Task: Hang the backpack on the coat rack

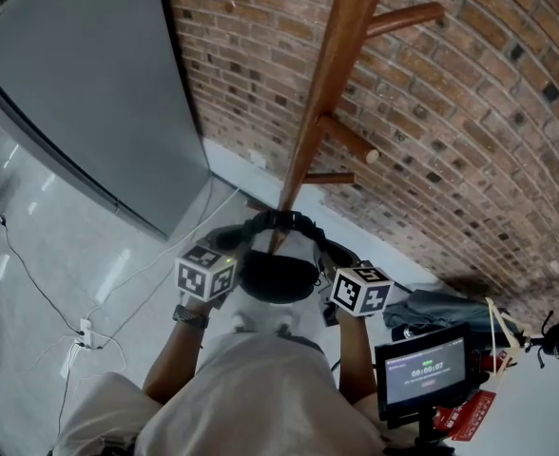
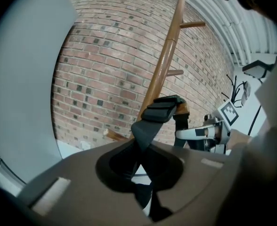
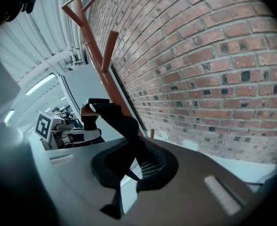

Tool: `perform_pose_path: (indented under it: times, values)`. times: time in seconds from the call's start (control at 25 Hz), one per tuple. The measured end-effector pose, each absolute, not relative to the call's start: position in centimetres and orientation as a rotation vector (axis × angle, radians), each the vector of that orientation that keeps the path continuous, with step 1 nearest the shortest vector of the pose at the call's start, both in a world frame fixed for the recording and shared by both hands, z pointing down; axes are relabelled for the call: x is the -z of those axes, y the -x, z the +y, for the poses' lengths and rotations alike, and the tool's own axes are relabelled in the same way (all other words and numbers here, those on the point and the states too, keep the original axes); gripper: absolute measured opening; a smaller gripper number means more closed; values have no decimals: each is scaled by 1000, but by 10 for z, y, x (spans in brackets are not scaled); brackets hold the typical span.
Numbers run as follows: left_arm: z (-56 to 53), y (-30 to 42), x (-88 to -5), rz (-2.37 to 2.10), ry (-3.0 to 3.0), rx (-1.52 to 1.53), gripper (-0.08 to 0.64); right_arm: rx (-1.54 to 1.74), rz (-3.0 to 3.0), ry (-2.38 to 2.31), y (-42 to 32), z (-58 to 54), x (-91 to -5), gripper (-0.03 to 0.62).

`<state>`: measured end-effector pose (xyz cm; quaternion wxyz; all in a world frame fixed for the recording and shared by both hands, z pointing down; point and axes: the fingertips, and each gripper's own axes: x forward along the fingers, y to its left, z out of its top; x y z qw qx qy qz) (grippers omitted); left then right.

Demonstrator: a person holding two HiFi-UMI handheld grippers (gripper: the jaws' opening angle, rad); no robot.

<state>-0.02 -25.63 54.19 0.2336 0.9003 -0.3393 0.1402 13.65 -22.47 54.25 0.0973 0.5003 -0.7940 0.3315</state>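
Note:
A black backpack (image 1: 278,275) hangs between my two grippers just in front of the wooden coat rack (image 1: 329,74). Its top strap (image 1: 281,220) arches up against the rack's pole, below the lower pegs (image 1: 351,142). My left gripper (image 1: 239,247) is shut on a dark shoulder strap (image 2: 150,121) that runs up from its jaws. On the other side, my right gripper (image 1: 329,266) is shut on the other strap (image 3: 117,121). Each gripper view shows the opposite gripper, the right gripper (image 2: 209,133) and the left gripper (image 3: 75,134), beside the pole (image 2: 164,65), (image 3: 103,72).
A brick wall (image 1: 470,131) stands behind the rack. A tall grey panel (image 1: 80,93) is at the left. Cables and a power strip (image 1: 85,334) lie on the pale floor. A small monitor on a stand (image 1: 424,369) and a dark bundle (image 1: 441,308) sit at the lower right.

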Motion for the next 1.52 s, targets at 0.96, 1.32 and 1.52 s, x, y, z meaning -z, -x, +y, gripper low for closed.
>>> perform_pose_path:
  times: [0.96, 1.32, 1.52]
  values:
    - [-243, -23, -568, -870, -2425, -414, 5, -964, -2342, -1351, -100, -223, -573, 8]
    - [-250, -35, -573, -853, -2441, -419, 5, -928, -2320, -1341, -98, -229, -585, 8]
    - [-253, -39, -576, -853, -2453, -433, 5, -921, -2314, -1327, -96, -232, -590, 8]
